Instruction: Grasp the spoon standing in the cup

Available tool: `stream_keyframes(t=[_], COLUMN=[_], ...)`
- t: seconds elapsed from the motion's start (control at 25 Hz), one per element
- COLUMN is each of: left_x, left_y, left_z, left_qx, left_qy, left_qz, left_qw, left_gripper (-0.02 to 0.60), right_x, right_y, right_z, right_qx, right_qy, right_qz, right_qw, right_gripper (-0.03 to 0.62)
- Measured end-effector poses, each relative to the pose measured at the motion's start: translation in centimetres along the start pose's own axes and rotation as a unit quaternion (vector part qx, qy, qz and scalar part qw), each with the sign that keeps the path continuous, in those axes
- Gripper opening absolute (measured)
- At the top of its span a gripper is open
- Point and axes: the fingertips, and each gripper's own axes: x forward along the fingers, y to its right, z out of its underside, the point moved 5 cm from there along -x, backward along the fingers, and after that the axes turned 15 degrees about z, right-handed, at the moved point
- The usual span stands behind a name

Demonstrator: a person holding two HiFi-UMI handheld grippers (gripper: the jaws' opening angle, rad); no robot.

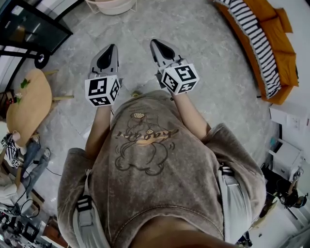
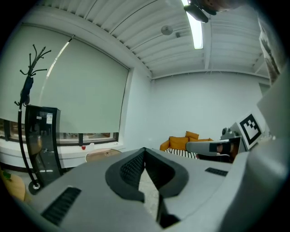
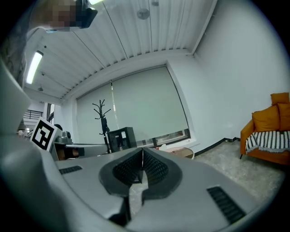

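No cup or spoon shows in any view. In the head view a person holds both grippers out in front of the chest, above a grey stone floor (image 1: 193,29). My left gripper (image 1: 109,48) is shut, its tips together with nothing between them, and points away from the body. My right gripper (image 1: 156,44) is shut too and empty. In the left gripper view the left gripper (image 2: 144,150) points level across the room, jaws closed to a point. The right gripper view shows the right gripper (image 3: 142,150) the same way, tips touching.
An orange sofa (image 1: 271,43) with a striped blanket (image 1: 252,34) stands at the right. A round wooden table (image 1: 29,104) is at the left, a black cabinet (image 1: 29,29) on wheels at the far left, a round basket (image 1: 111,6) ahead. A coat stand (image 3: 102,118) rises by the window blind.
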Motion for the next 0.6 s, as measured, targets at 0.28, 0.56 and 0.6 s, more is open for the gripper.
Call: stream_keyframes(t=[0.28, 0.56, 0.6], left_x=[0.5, 2.2, 2.6], left_y=[-2.2, -5.0, -5.5], left_z=[0.0, -0.1, -0.1], left_qx=[0.000, 0.002, 0.002], left_qy=[-0.001, 0.003, 0.003], left_qz=[0.009, 0.006, 0.005], left_qw=[1.0000, 1.0000, 1.0000], left_gripper=[0.017, 0.018, 0.017], right_x=[1.6, 5.0, 5.7], right_y=[-0.2, -0.6, -0.5], right_z=[-0.1, 0.1, 0.0], right_qx=[-0.003, -0.007, -0.007], right_qy=[0.005, 0.005, 0.005], right_qz=[0.015, 0.006, 0.005], right_qw=[1.000, 1.000, 1.000], right_gripper=[0.018, 0.019, 0.018])
